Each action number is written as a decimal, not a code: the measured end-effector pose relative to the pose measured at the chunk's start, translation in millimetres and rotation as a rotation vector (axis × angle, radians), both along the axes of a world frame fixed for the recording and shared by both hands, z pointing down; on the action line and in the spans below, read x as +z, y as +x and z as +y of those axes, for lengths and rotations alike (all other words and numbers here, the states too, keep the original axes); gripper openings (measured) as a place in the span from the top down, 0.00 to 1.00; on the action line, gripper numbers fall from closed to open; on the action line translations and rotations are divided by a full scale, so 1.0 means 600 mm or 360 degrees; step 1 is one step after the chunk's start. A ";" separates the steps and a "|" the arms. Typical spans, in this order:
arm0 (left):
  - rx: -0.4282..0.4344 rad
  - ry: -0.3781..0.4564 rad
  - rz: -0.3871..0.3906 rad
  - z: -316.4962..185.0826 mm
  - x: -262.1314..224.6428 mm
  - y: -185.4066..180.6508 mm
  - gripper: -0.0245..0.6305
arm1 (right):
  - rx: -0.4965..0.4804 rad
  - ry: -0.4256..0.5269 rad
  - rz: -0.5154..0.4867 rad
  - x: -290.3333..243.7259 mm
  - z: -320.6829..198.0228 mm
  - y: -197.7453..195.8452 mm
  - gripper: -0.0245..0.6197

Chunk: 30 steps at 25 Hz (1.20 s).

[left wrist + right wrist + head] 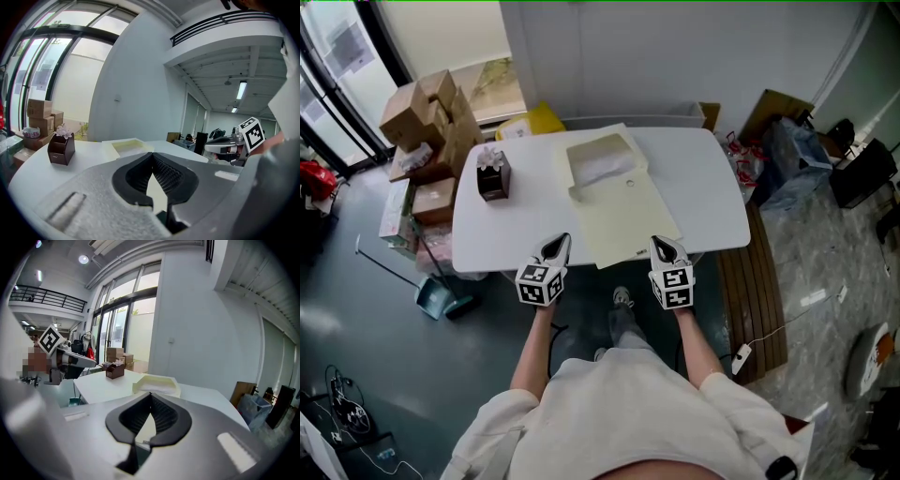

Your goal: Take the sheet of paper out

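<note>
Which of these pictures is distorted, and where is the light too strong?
Head view: little bending, even light on the white table, sharp. Left gripper view: strong fisheye bending, black corners, windows washed out. Right gripper view: same bending and corners; cream folder still sharp.

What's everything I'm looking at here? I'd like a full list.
table: one, white, centre of the room
folder: one, cream, middle of the table
paper: one, white, in the folder's open far end
holder: one, dark brown, left part of the table, something white on top
cartons: several, brown, stacked on the floor left of the table
dustpan: one, grey-green, on the floor at the left
bench: one, brown wood, right of the table
left gripper: one, grey and black, shut, empty, at the table's near edge
right gripper: one, grey and black, shut, empty, at the near edge
</note>
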<state>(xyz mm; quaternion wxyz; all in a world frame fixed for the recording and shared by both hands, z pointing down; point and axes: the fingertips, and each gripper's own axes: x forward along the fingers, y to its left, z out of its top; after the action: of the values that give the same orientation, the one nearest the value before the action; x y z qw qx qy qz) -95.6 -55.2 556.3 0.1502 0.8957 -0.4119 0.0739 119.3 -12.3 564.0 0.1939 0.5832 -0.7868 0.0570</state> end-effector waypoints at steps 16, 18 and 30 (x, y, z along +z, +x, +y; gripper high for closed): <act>-0.0175 -0.0008 -0.0067 -0.256 -0.020 0.028 0.96 | -0.0161 -0.0008 -0.0040 -0.008 -0.299 0.034 0.96; -0.0203 -0.0018 -0.0074 -0.287 -0.020 0.032 0.96 | -0.0200 -0.0014 -0.0040 -0.009 -0.339 0.037 0.96; -0.0364 -0.0052 -0.0109 -0.424 -0.006 0.038 0.96 | -0.0383 -0.0038 -0.0049 0.002 -0.525 0.038 0.96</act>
<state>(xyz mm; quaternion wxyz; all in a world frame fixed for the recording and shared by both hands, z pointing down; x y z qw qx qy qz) -72.5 -309.6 552.9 0.1579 0.8373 -0.5151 0.0934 142.1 -327.4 565.5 0.1943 0.4812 -0.8532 0.0515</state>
